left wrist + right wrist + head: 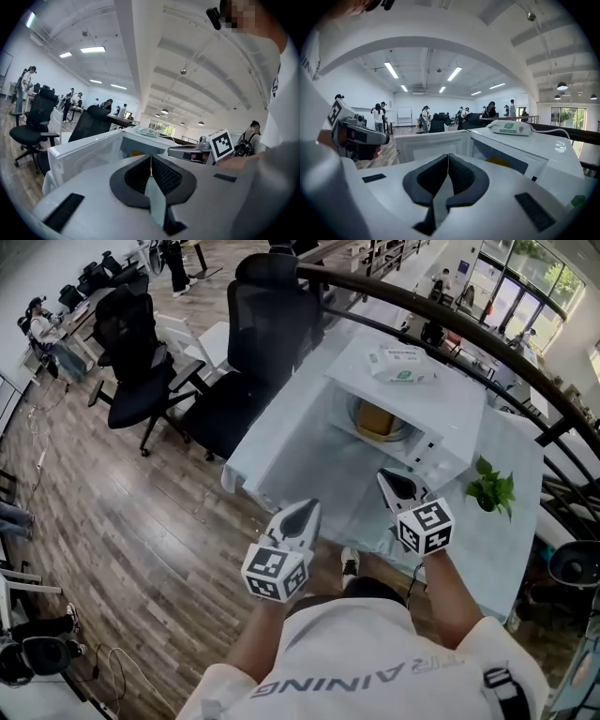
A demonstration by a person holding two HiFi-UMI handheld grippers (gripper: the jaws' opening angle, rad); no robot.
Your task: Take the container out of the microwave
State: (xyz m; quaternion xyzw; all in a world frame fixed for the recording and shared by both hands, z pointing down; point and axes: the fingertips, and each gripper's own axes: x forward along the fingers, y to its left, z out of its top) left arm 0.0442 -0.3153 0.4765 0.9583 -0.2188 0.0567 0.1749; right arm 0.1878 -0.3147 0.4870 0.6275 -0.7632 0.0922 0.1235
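Two grippers hang near the person, in front of the white microwave (441, 413). The left gripper (306, 510) has its fingers shut tight together, with nothing between them. The right gripper (390, 480) is shut tight too, and it holds nothing. The microwave door (79, 152) stands open on the left side. The container (379, 418) looks yellow-brown and sits inside the microwave. Neither gripper touches it. A pack of wipes (401, 365) lies on top of the microwave. A little green plant (492, 488) stands on the table (520, 549), to the right of the microwave. Black chairs (141, 362) stand far off on the left.
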